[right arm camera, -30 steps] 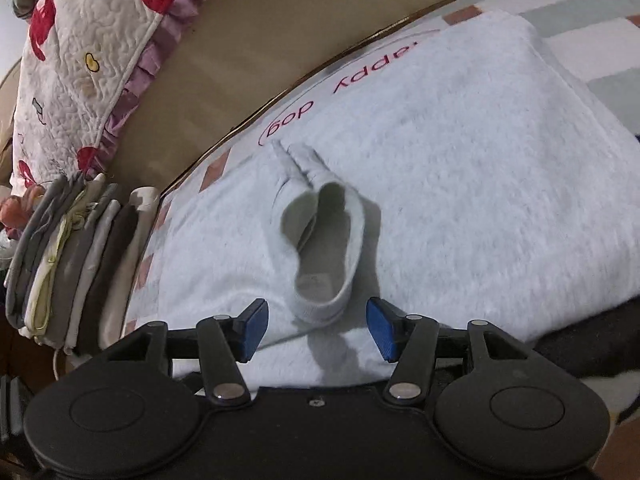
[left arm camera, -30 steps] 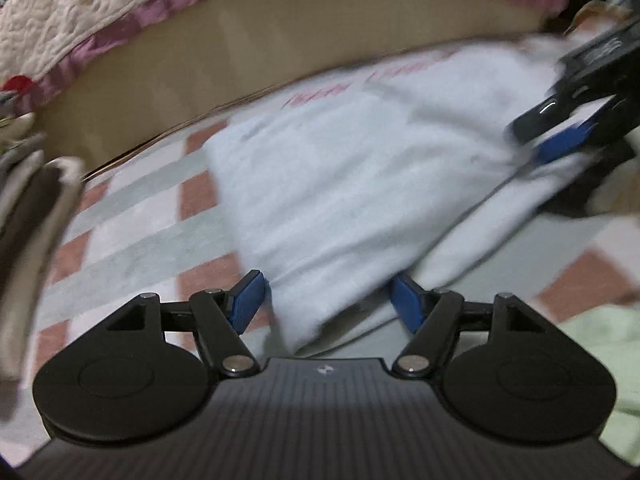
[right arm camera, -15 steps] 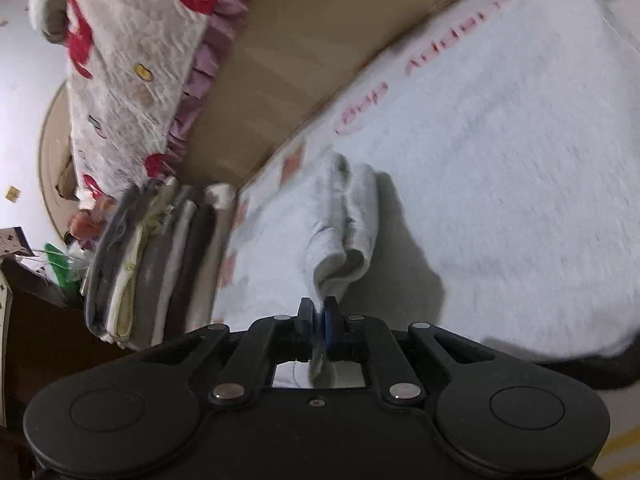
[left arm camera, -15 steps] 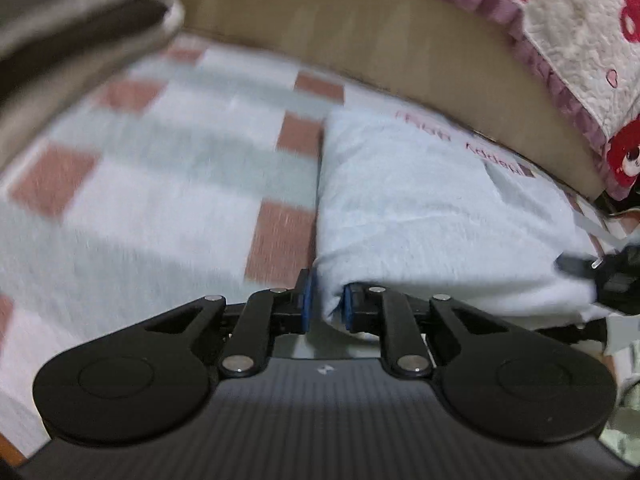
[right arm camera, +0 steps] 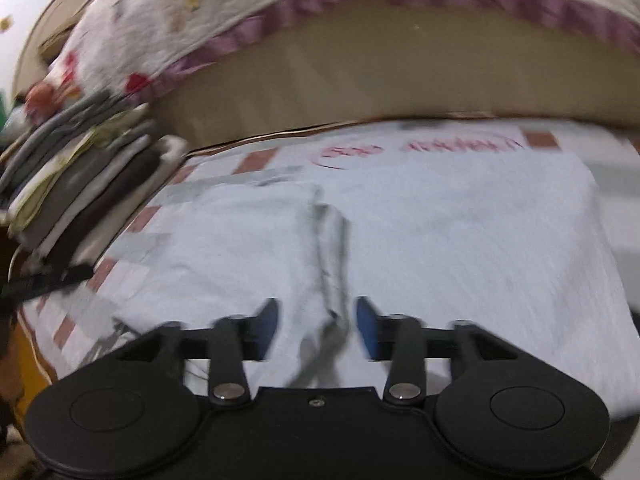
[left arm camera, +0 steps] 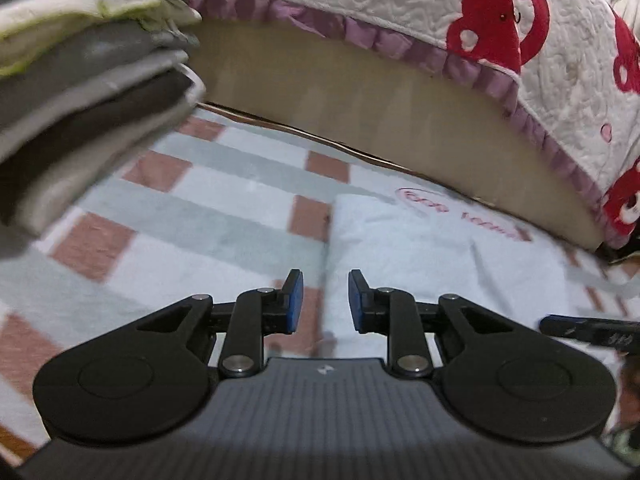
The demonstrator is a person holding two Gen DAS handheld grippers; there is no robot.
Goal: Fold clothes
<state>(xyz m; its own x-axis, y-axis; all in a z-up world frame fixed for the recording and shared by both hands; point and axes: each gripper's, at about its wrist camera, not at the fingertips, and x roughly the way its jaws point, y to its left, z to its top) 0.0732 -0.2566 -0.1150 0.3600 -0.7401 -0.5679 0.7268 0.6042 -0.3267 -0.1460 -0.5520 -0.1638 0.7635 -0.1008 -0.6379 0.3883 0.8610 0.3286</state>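
The white garment (right arm camera: 460,240) lies flat on the bed's checked blanket (left arm camera: 192,216), its far edge near the tan bed frame (left arm camera: 360,92); red lettering (right arm camera: 420,146) runs along that far edge, too blurred for me to read. In the right wrist view a sleeve (right arm camera: 248,240) is folded in over the body of the garment, and a creased fold of cloth (right arm camera: 332,248) runs from the middle of the garment down toward my right hand-held gripper (right arm camera: 318,328). That gripper's jaws are opening; the fold sits between the blue pads (right arm camera: 366,330), but neither pad presses on it, so I hold nothing there. In the left wrist view my left hand-held gripper (left arm camera: 324,302) stands over the garment's left edge, where white cloth meets the blanket. Its jaws are parted by a narrow gap and are opening; the edge shows in the gap, but clear of the pads, so nothing is gripped. Part of the right hand-held gripper shows as a dark bar at that view's right margin. To the left, on the blanket, stands a stack of folded clothes (left arm camera: 80,64) in grey, white and dark layers. Over the bed frame hangs a quilted cover (left arm camera: 460,12) with red figures and a purple frill.
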